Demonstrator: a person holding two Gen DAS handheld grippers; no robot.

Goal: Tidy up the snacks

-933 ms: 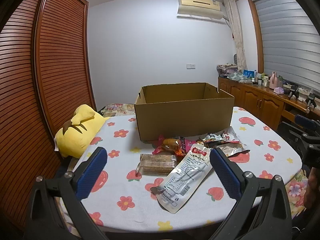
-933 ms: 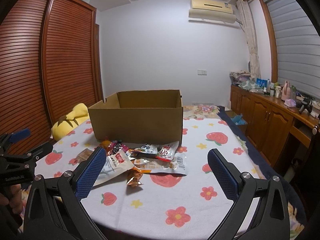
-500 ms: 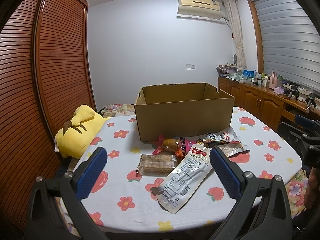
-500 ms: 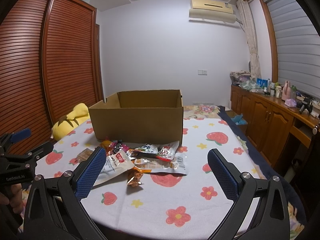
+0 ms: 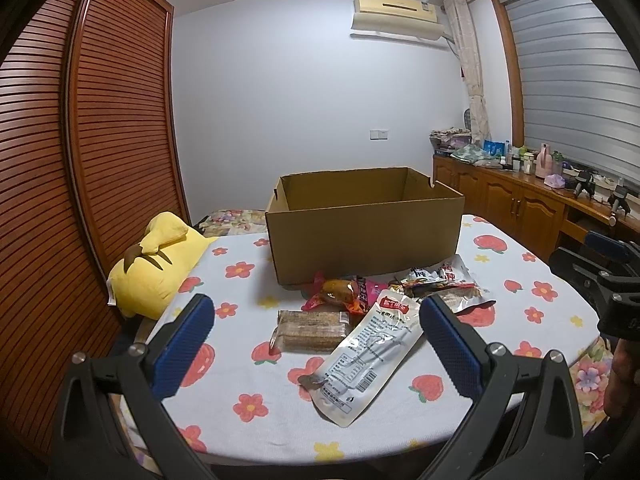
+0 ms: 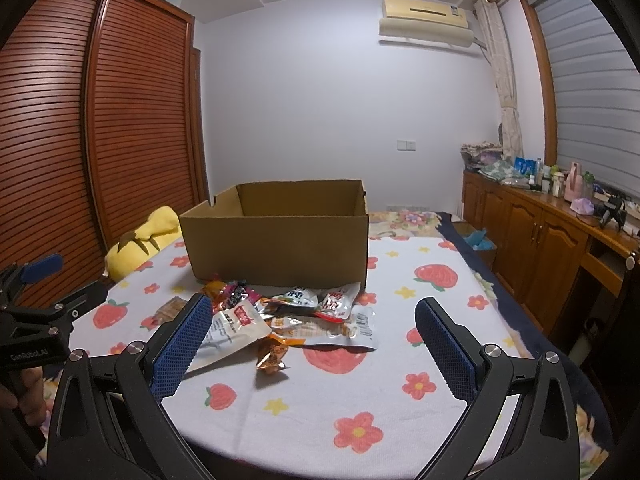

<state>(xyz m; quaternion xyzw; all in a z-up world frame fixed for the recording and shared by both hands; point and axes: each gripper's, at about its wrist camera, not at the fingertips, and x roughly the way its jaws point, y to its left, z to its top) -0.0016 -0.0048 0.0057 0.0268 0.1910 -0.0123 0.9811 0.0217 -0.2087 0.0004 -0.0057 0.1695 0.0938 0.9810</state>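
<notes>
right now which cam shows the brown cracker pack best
The left wrist view: the brown cracker pack lies in full sight between the left claw's fingers. In the right wrist view only a corner of it shows, behind the right claw's finger.

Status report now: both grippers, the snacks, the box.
Left gripper open, empty, short of the snacks. Right gripper open, empty. Snack packets lie loose on the tablecloth, in front of the open cardboard box. Nothing in the way.
</notes>
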